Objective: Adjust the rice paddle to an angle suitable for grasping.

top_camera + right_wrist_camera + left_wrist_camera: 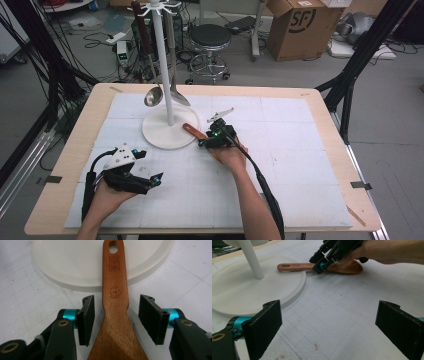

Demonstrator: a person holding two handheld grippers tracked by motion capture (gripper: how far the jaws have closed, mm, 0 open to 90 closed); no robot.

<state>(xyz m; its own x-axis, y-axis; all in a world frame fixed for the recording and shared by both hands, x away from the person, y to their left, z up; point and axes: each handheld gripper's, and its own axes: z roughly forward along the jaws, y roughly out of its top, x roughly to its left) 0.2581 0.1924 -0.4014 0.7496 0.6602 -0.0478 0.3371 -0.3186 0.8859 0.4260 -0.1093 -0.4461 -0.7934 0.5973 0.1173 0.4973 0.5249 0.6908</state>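
A wooden spatula (115, 287) lies flat on the white mat, its holed handle end resting on the round white base (62, 262) of a utensil stand. My right gripper (120, 318) is open, with one jaw on each side of the spatula's neck and a gap at both sides. From above, the right gripper (206, 139) sits over the spatula (192, 130) beside the stand base (160, 135). My left gripper (151, 166) rests at the front left, wide open and holding nothing. In the left gripper view (329, 325) it faces the spatula (297, 266) and the base (249, 287).
The stand's white pole (163, 60) rises from the base, with a metal ladle (152, 96) and a spoon (179, 95) hanging from its top hooks. The white mat (300, 165) covers most of the wooden table (85, 125). A stool and boxes stand on the floor behind.
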